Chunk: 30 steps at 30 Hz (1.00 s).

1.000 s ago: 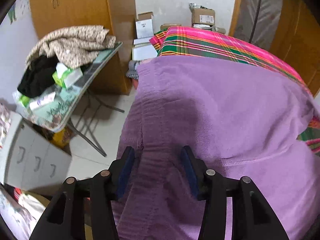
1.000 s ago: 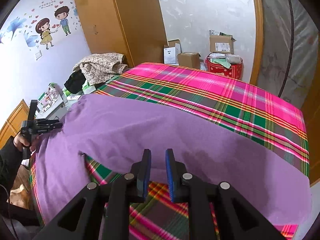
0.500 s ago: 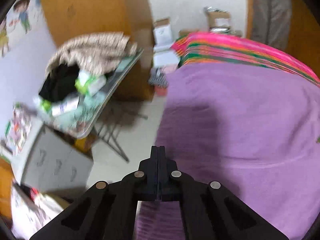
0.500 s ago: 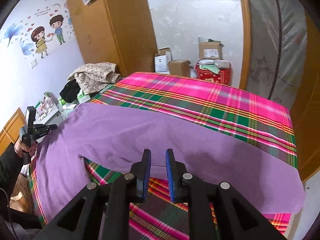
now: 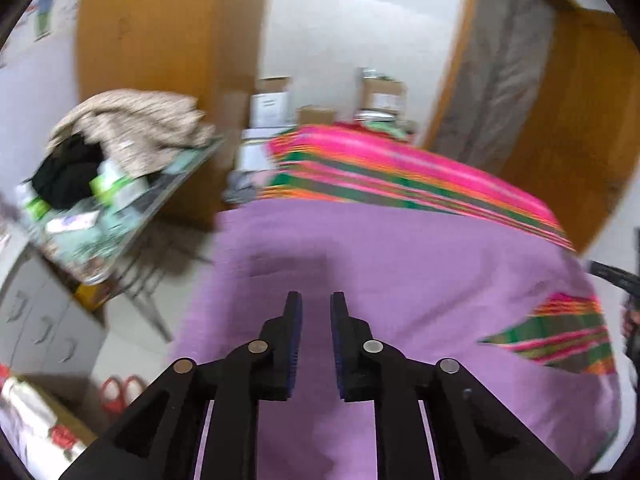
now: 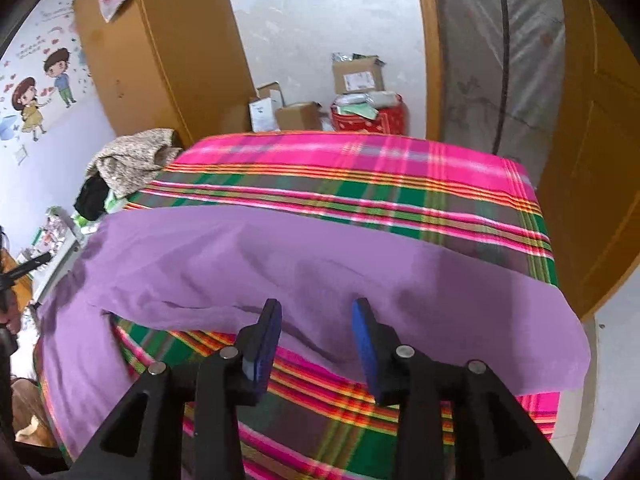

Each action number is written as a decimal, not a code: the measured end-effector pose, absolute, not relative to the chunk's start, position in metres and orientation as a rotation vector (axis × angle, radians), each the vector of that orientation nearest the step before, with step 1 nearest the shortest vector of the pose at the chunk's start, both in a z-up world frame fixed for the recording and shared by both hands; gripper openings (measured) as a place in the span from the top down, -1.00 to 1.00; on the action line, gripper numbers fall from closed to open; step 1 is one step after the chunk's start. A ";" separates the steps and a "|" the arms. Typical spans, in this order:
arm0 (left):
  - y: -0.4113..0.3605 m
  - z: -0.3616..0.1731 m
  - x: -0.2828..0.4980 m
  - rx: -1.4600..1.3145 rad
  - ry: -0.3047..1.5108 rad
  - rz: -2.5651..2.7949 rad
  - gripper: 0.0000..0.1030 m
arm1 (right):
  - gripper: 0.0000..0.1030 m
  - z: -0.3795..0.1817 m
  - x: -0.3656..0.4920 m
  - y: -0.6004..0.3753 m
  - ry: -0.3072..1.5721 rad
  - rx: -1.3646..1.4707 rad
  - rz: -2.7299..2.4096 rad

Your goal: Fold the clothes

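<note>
The purple garment (image 6: 320, 264) was soft, matt cloth with a faint nap. Under it the bed (image 6: 360, 184) wore a woven plaid cover, smooth and slightly bright. The fingers (image 6: 364, 332) of the right gripper (image 6: 316, 316) were matt black plastic faced with blue rubbery pads. The wardrobe (image 6: 160, 60) was smooth orange-brown wood with a dull sheen. The boxes (image 6: 356, 76) were plain brown cardboard.

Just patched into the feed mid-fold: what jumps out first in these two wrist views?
A large purple fleece garment lies spread across the near part of a bed with a pink-and-green plaid cover. Both black two-finger grippers hang over it, left and right, jaws opening, nothing between them. Left of the bed, a cluttered folding table bears a beige patterned heap of clothes.
</note>
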<state>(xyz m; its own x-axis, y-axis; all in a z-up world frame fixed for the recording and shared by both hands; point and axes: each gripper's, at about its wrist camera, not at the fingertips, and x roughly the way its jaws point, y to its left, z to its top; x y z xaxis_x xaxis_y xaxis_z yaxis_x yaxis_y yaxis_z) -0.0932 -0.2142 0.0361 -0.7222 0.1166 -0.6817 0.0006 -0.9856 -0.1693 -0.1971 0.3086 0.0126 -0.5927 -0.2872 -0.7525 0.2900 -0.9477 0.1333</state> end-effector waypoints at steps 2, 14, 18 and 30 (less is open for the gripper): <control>-0.187 0.041 -0.091 -1.104 -0.235 2.801 0.61 | 0.27 0.008 -0.202 0.317 0.043 1.227 -2.568; -0.074 0.022 -0.093 -1.103 -0.207 2.592 0.55 | 0.26 -0.021 -0.229 0.469 -0.401 1.361 -2.767; -0.065 0.015 -0.100 -1.141 -0.240 2.559 0.55 | 0.12 -0.033 -0.227 0.515 -0.602 1.354 -2.782; -0.057 0.012 -0.114 -1.170 -0.239 2.524 0.55 | 0.64 -0.060 -0.241 0.537 -0.721 1.384 -2.657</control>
